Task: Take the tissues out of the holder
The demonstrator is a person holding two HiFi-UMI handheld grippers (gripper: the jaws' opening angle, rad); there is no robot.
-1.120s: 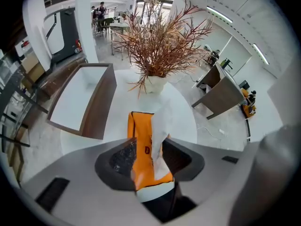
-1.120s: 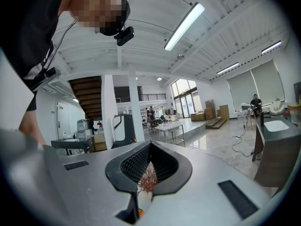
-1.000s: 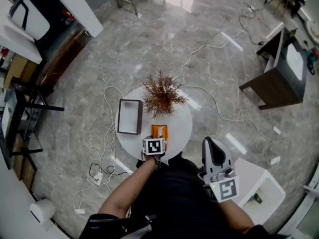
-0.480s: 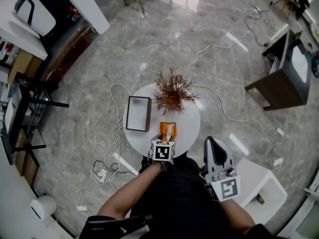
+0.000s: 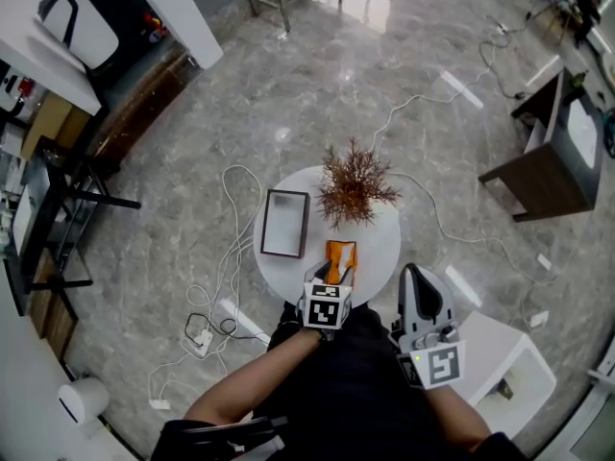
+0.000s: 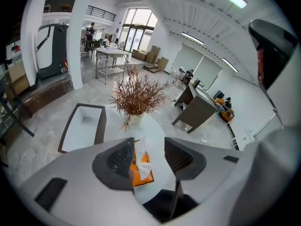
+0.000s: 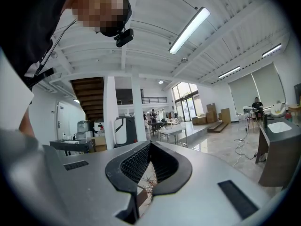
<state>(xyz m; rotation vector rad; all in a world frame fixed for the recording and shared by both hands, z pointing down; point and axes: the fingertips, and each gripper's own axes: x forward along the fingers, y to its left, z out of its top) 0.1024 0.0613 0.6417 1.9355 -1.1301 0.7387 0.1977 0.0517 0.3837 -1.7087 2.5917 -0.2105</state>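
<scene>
An orange tissue holder [image 5: 340, 256] lies on the near part of the round white table [image 5: 380, 243], with a white tissue [image 6: 143, 160] sticking out of its top. My left gripper [image 5: 332, 280] hovers just above the holder's near end. In the left gripper view the left gripper [image 6: 146, 155] stands open, the holder and tissue showing below the gap and nothing pressed between the pads. My right gripper [image 5: 411, 275] is held off the table's near right edge, tips together and holding nothing. The right gripper view shows the same right gripper [image 7: 149, 147] pointing out across the room.
A brown tray with a white inside [image 5: 285, 224] sits on the table's left side. A dried reddish plant [image 5: 356, 185] stands in a pot at the back. White cables [image 5: 226, 286] trail over the marble floor. A dark side table [image 5: 548, 161] stands at right.
The head view has shifted, so the table sits further right in the picture. The left gripper's cube looks larger and a little nearer to me. Both grippers' jaws look unchanged.
</scene>
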